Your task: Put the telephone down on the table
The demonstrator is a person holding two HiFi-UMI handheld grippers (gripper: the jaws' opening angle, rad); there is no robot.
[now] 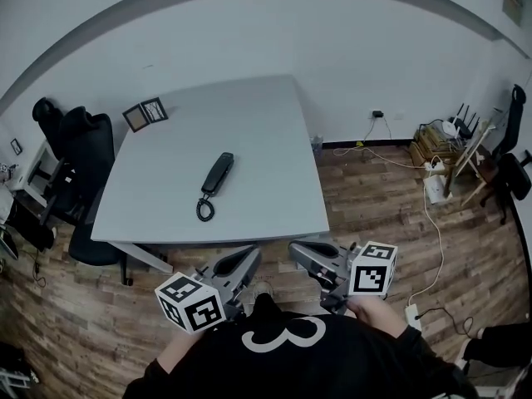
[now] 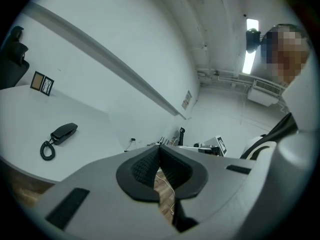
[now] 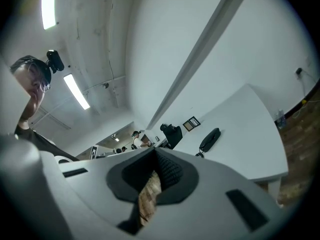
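The black telephone handset (image 1: 218, 174) lies flat near the middle of the grey table (image 1: 274, 131), with its coiled cord (image 1: 204, 209) curled at the near end. No gripper touches it. My left gripper (image 1: 250, 258) and right gripper (image 1: 298, 250) are held close to my body, off the table's near edge, tips pointing towards each other. In each gripper view the jaws are shut with nothing between them: left gripper (image 2: 160, 149), right gripper (image 3: 154, 154). The telephone (image 2: 63, 131) shows far off at the left of the left gripper view, and the telephone (image 3: 210, 139) also appears on the table in the right gripper view.
A small picture frame (image 1: 145, 113) stands at the table's far left corner. Black office chairs (image 1: 83, 152) crowd the table's left side. Cables, a power strip (image 1: 435, 188) and boxes lie on the wooden floor at the right wall.
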